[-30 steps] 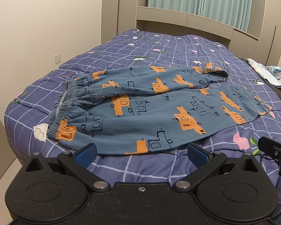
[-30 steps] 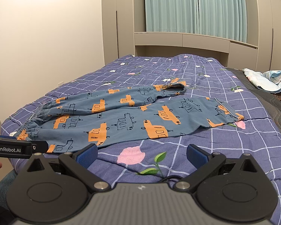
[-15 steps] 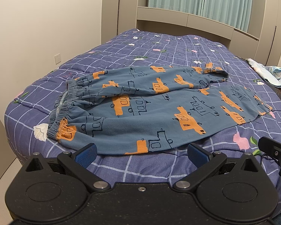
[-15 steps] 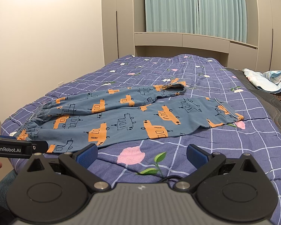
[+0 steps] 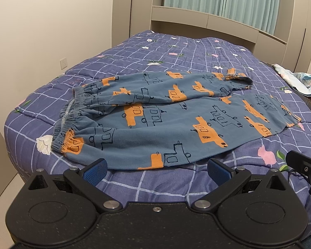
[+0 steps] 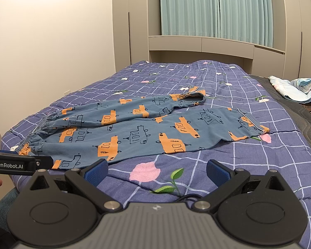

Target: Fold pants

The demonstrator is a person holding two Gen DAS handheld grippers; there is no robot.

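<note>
While both the left gripper (image 5: 156, 168) and right gripper (image 6: 157, 169) hovered spread and empty: pants (image 5: 176, 116), flat, unfolded. Advice: pinch waistband (image 5: 72, 112) and hem (image 6: 253, 124) squarely, fold evenly.

Blue pants (image 5: 165, 122) spread flat on the bed (image 5: 176, 54)

The left gripper (image 5: 156, 169) hovers over the near bed edge, jaws wide apart and empty, its fingertips just short of the pants' closest hem; waistband lies left.
</note>
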